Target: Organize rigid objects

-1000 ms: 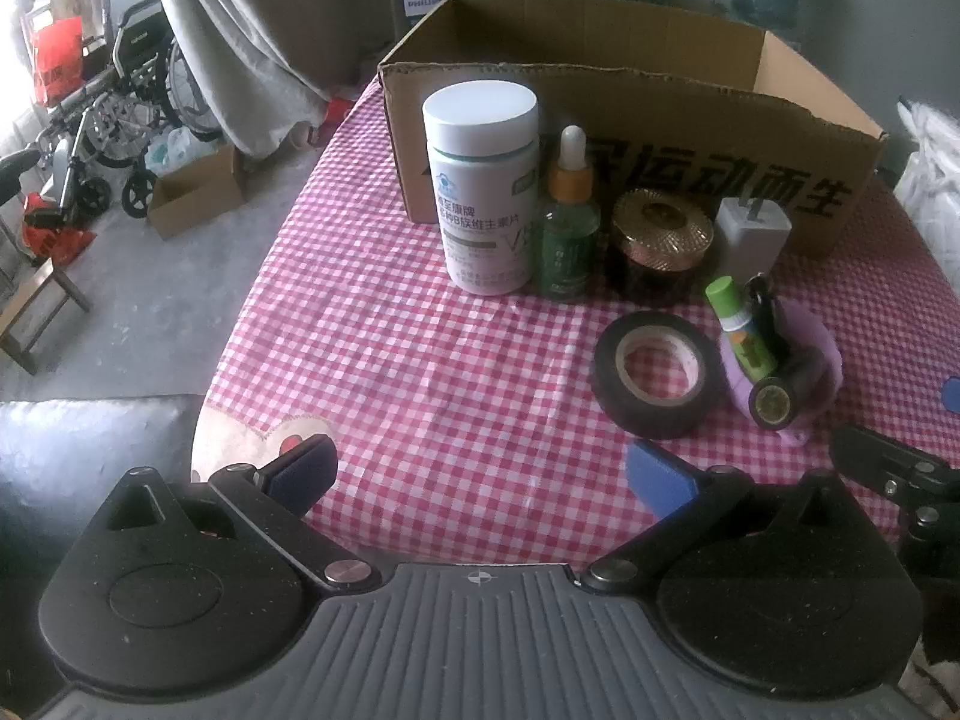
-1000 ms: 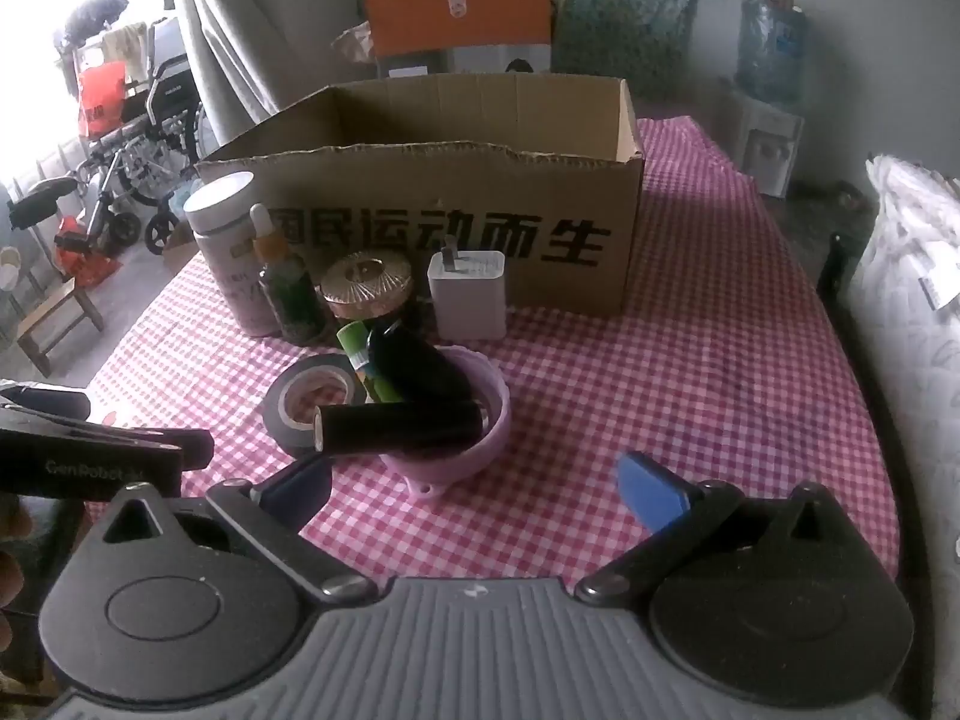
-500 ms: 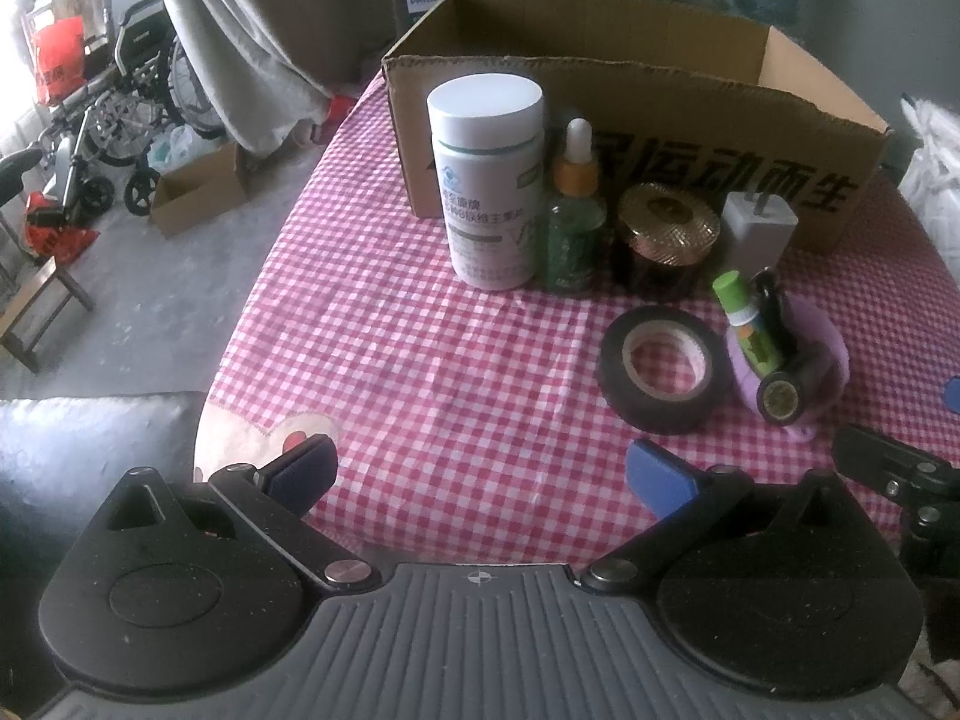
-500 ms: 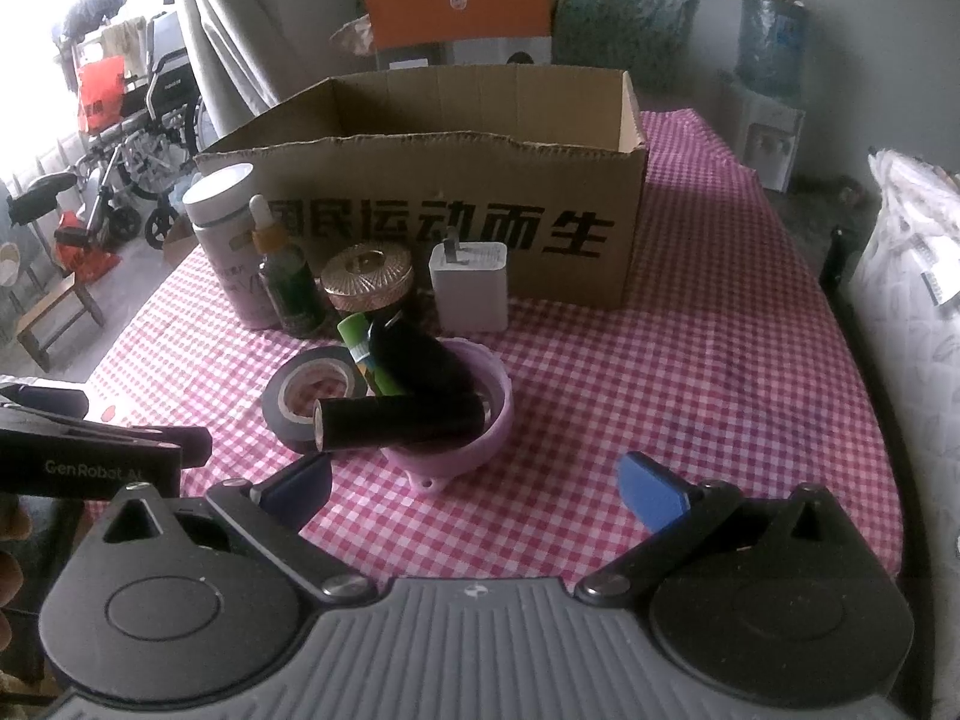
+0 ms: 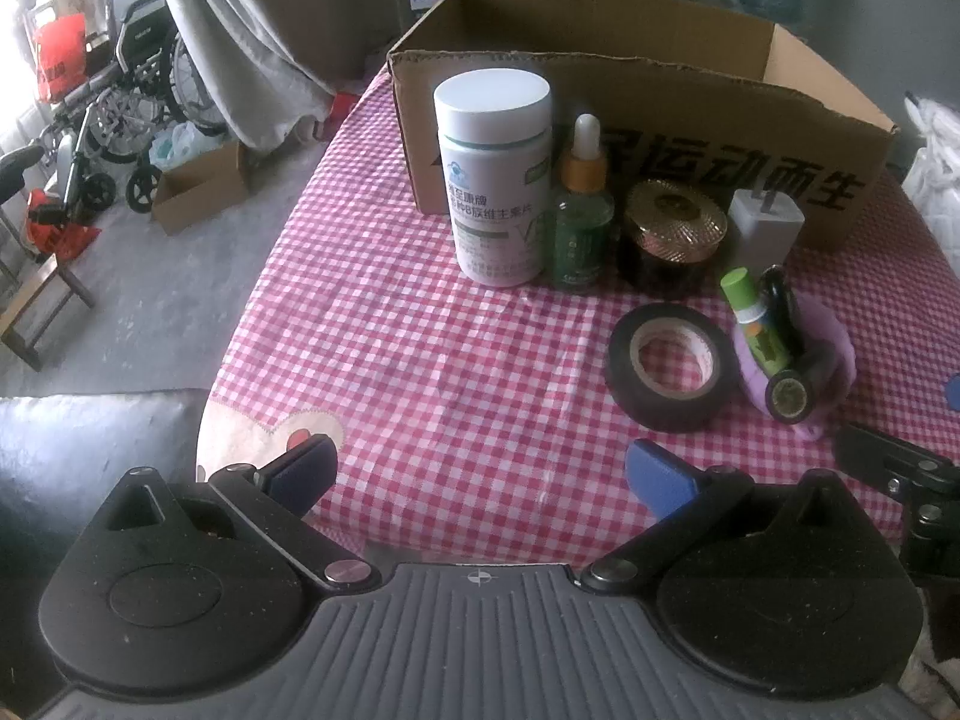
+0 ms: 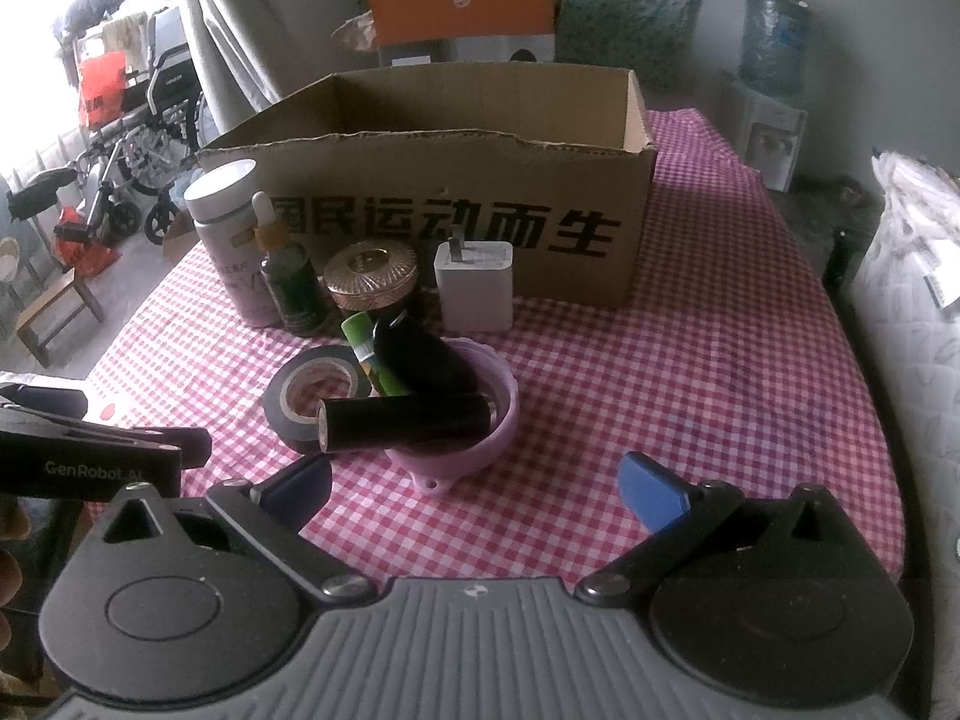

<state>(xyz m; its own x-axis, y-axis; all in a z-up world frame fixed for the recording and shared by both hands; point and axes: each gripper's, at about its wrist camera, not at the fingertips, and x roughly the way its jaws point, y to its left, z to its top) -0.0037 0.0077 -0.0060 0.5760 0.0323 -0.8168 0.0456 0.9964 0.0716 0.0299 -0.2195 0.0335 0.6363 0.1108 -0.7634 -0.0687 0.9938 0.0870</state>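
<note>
An open cardboard box point(image 5: 672, 120) point(image 6: 456, 204) stands at the back of the checked table. In front of it stand a white pill bottle point(image 5: 495, 180) point(image 6: 231, 240), a green dropper bottle point(image 5: 582, 222) point(image 6: 291, 282), a gold-lidded jar point(image 5: 675, 234) point(image 6: 372, 276) and a white charger point(image 5: 765, 228) point(image 6: 474, 285). Nearer lie a black tape roll point(image 5: 672, 366) point(image 6: 312, 396) and a purple bowl point(image 5: 834, 354) point(image 6: 480, 450) holding a green tube point(image 5: 750, 318) point(image 6: 366, 348) and black cylinders point(image 6: 408, 423). My left gripper point(image 5: 480, 474) and right gripper point(image 6: 477, 486) are both open and hold nothing, near the table's front edge.
The red checked tablecloth point(image 5: 420, 348) ends at a rounded left edge over grey floor. Wheelchairs point(image 5: 120, 120) and a small carton point(image 5: 198, 192) stand far left. White bedding point(image 6: 918, 324) lies right of the table. An orange box point(image 6: 459, 0) sits behind the cardboard box.
Both views have shifted slightly: the objects sit a little higher and farther in the frames. Nothing on the table has moved and both grippers stay open.
</note>
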